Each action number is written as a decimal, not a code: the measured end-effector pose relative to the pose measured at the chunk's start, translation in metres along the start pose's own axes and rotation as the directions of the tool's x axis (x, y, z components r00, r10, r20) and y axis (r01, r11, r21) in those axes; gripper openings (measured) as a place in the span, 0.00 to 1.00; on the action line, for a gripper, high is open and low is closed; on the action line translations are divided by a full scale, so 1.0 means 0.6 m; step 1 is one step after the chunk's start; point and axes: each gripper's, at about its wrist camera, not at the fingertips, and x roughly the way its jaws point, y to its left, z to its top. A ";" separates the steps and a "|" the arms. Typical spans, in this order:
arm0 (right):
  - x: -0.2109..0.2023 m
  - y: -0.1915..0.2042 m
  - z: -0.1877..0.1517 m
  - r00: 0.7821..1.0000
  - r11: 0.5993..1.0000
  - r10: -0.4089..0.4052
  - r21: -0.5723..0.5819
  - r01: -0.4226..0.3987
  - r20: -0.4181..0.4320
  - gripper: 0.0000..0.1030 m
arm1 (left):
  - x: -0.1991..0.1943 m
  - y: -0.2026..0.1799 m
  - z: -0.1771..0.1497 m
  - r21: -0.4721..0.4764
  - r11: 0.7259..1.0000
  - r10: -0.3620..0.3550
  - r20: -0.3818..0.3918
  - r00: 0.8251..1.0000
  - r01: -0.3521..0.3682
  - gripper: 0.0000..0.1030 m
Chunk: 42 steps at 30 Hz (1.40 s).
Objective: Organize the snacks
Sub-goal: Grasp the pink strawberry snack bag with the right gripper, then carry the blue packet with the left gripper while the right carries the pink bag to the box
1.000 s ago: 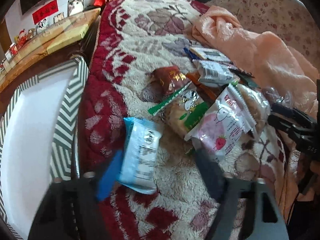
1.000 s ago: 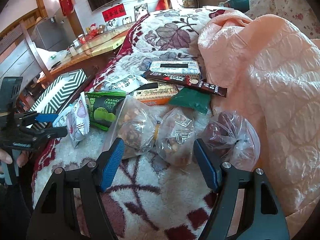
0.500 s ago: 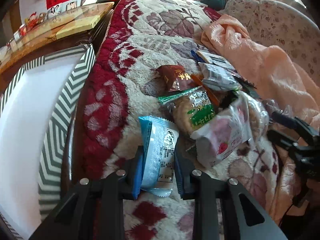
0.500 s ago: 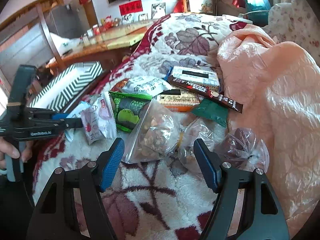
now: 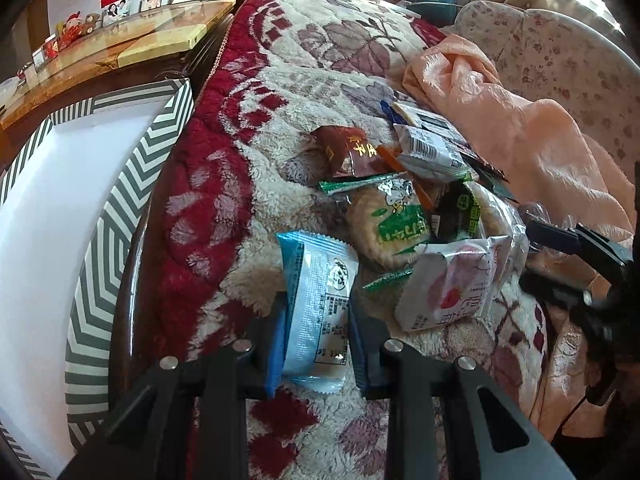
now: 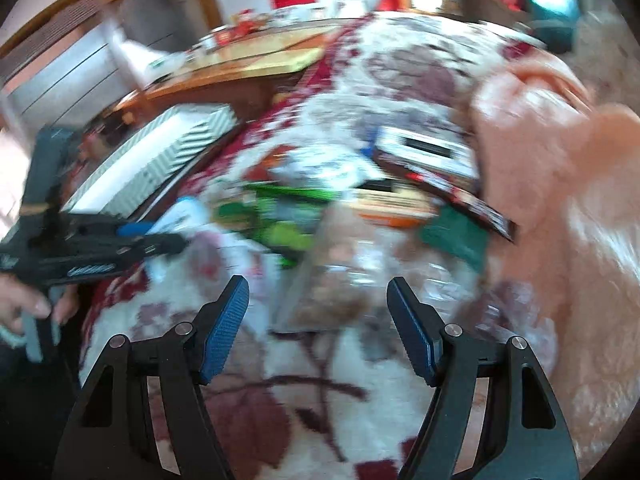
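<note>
My left gripper is shut on a light blue snack packet, holding it by its near end over the floral blanket. Behind it lies a pile of snacks: a green rice-cracker pack, a pink strawberry packet, a brown packet and a white barcode pack. My right gripper is open and empty above clear bags of nuts; this view is motion-blurred. The left gripper also shows in the right wrist view.
A white box with grey chevron sides stands left of the blanket, also in the right wrist view. A peach quilt lies to the right. A wooden table stands behind the box.
My left gripper moved onto the light blue packet and closed on it. The right gripper pulled back and swung, blurring its view.
</note>
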 end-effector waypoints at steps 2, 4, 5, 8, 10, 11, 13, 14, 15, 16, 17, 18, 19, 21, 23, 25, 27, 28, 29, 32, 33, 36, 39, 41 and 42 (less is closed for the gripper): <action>0.003 0.026 0.005 1.000 0.997 0.022 -0.077 -0.023 -0.006 0.70 | -0.001 0.002 -0.001 -0.005 1.000 -0.003 0.001 1.000 0.003 0.29; 0.009 0.052 0.016 1.000 0.984 0.014 -0.179 -0.015 -0.010 0.70 | 0.000 0.004 -0.001 -0.011 1.000 -0.007 -0.001 1.000 0.007 0.29; 0.011 0.064 0.022 1.000 0.973 -0.002 -0.229 0.000 -0.012 0.70 | 0.001 0.005 -0.002 -0.013 1.000 -0.005 -0.003 1.000 0.005 0.29; 0.014 0.102 0.033 1.000 0.931 -0.008 -0.366 0.000 -0.022 0.70 | 0.003 0.007 -0.003 -0.015 1.000 -0.003 -0.005 1.000 0.003 0.29; 0.011 0.122 0.028 0.999 0.892 -0.005 -0.453 -0.012 -0.036 0.70 | 0.002 0.009 -0.004 -0.021 1.000 -0.006 -0.003 1.000 0.006 0.29; 0.013 0.137 0.021 0.999 0.856 -0.028 -0.517 0.007 -0.033 0.70 | 0.002 0.010 -0.004 -0.024 1.000 -0.007 -0.003 1.000 0.007 0.29; 0.024 0.156 0.005 0.996 0.784 -0.086 -0.619 0.055 -0.020 0.70 | 0.003 0.012 -0.004 -0.028 1.000 -0.010 -0.003 1.000 0.010 0.29; 0.032 0.164 -0.006 0.992 0.739 -0.126 -0.668 0.085 -0.013 0.70 | 0.003 0.012 -0.004 -0.030 0.999 -0.012 -0.003 1.000 0.012 0.29; 0.037 0.169 -0.015 0.987 0.702 -0.158 -0.704 0.106 -0.008 0.70 | 0.003 0.012 -0.004 -0.031 0.999 -0.013 -0.003 1.000 0.013 0.29; 0.046 0.173 -0.024 0.982 0.659 -0.187 -0.743 0.119 -0.008 0.70 | 0.003 0.012 -0.004 -0.030 0.999 -0.012 -0.003 1.000 0.012 0.29; 0.053 0.177 -0.032 0.977 0.618 -0.213 -0.775 0.132 -0.003 0.70 | 0.003 0.012 -0.004 -0.029 1.000 -0.013 -0.003 1.000 0.013 0.29; 0.063 0.179 -0.040 0.966 0.567 -0.258 -0.807 0.166 0.017 0.70 | 0.003 0.012 -0.004 -0.028 1.000 -0.013 -0.004 1.000 0.013 0.29; 0.067 0.180 -0.041 0.957 0.543 -0.287 -0.818 0.190 0.033 0.70 | 0.004 0.013 -0.004 -0.028 1.000 -0.013 -0.005 1.000 0.013 0.29; 0.072 0.178 -0.035 0.952 0.528 -0.304 -0.823 0.210 0.048 0.70 | 0.006 0.013 -0.004 -0.029 0.999 -0.014 -0.008 1.000 0.013 0.29; 0.072 0.179 -0.027 0.954 0.536 -0.295 -0.820 0.202 0.043 0.70 | 0.008 0.015 -0.004 -0.034 0.999 -0.014 -0.010 1.000 0.014 0.29; 0.072 0.185 -0.027 0.959 0.528 -0.281 -0.827 0.193 0.044 0.70 | 0.010 0.015 -0.004 -0.037 0.999 -0.013 -0.014 1.000 0.012 0.29; 0.076 0.188 -0.025 0.961 0.522 -0.274 -0.832 0.186 0.042 0.70 | 0.011 0.015 -0.004 -0.039 0.999 -0.012 -0.015 1.000 0.012 0.29; 0.080 0.189 -0.023 0.962 0.532 -0.270 -0.827 0.179 0.034 0.68 | 0.011 0.015 -0.004 -0.040 0.999 -0.014 -0.015 1.000 0.013 0.29; 0.083 0.185 -0.018 0.966 0.557 -0.257 -0.814 0.161 0.016 0.62 | 0.011 0.016 -0.005 -0.042 0.999 -0.014 -0.016 1.000 0.014 0.29; 0.078 0.167 -0.005 0.975 0.653 -0.218 -0.749 0.114 -0.042 0.55 | 0.011 0.018 -0.006 -0.046 0.999 -0.017 -0.016 1.000 0.016 0.29; 0.074 0.161 -0.003 0.977 0.681 -0.204 -0.725 0.097 -0.060 0.54 | 0.011 0.018 -0.005 -0.047 0.999 -0.017 -0.016 1.000 0.016 0.29; 0.060 0.139 0.004 0.985 0.779 -0.135 -0.626 0.040 -0.104 0.52 | 0.007 0.017 -0.007 -0.049 0.999 -0.012 -0.012 1.000 0.011 0.29; 0.047 0.117 0.011 0.991 0.850 -0.074 -0.526 0.002 -0.115 0.52 | 0.001 0.014 -0.007 -0.043 0.999 -0.008 -0.008 1.000 0.008 0.29; 0.035 0.105 0.015 0.994 0.891 -0.031 -0.454 -0.022 -0.108 0.52 | -0.006 0.011 -0.007 -0.040 0.999 -0.009 0.001 1.000 0.009 0.29; 0.029 0.101 0.018 0.995 0.909 -0.008 -0.416 -0.037 -0.104 0.52 | -0.010 0.009 -0.008 -0.038 0.999 -0.008 0.008 1.000 0.008 0.29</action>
